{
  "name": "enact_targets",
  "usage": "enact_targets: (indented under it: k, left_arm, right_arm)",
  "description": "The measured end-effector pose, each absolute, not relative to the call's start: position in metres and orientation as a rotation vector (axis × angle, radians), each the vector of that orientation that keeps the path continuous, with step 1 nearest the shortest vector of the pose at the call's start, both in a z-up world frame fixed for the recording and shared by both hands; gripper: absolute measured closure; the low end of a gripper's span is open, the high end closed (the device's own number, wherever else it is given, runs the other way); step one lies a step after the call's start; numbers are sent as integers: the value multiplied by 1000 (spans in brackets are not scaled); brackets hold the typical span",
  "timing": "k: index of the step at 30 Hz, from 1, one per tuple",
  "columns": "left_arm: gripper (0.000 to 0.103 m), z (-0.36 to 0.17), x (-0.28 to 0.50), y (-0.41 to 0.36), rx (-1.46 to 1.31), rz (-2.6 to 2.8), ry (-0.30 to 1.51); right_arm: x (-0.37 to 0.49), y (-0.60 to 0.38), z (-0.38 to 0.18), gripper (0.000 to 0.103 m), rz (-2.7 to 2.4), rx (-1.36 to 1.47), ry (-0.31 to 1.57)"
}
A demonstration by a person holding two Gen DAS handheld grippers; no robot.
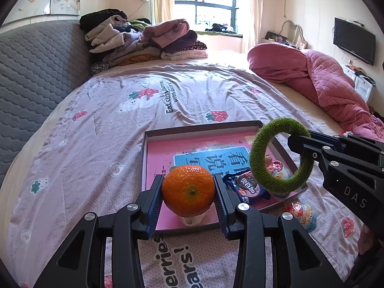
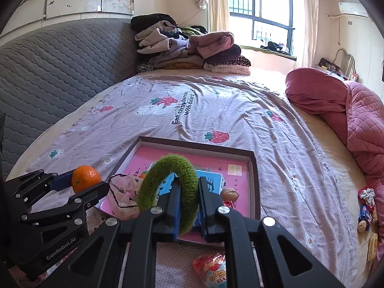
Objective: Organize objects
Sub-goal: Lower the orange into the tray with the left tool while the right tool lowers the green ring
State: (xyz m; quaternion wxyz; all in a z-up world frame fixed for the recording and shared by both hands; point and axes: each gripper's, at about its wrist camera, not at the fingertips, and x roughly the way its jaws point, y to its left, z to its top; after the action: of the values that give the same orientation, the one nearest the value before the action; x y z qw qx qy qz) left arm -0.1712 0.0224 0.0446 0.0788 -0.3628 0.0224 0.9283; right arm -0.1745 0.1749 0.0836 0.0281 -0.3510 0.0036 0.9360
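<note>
Carrying step, by the look of it: left gripper clamped on a mandarin orange, pads against both flanks, fruit hanging over the near edge of the shallow cardboard box on the bed. Right gripper pinched tight on a fuzzy green ring, jaws nearly together across its band, ring upright above the box's pink floor. Both objects apparently bound for the box; next move likely calls for lowering each onto a bare patch of pink, then easing the jaws apart, mindful that a round fruit may roll. From the left wrist: a dark snack packet at about 4 o'clock of the orange, inside the box, foil-wrapped sweets seen through the ring, and a colourful pouch outside the box's near right corner on the strawberry-print sheet. From the right wrist only: a walnut in the box at 3 o'clock of the ring, a pale pink drawstring bag at 9 o'clock over the box's left wall, and a small heap of trinkets well apart at the bed's right side.
</note>
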Motion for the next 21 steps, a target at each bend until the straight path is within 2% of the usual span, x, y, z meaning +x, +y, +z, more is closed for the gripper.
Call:
enact_targets:
  k: [21]
  left_arm:
    - [62,41,-207,21,-1106,2782,76]
  right_arm:
    - [-209,184,84,89,2869,-1075,15]
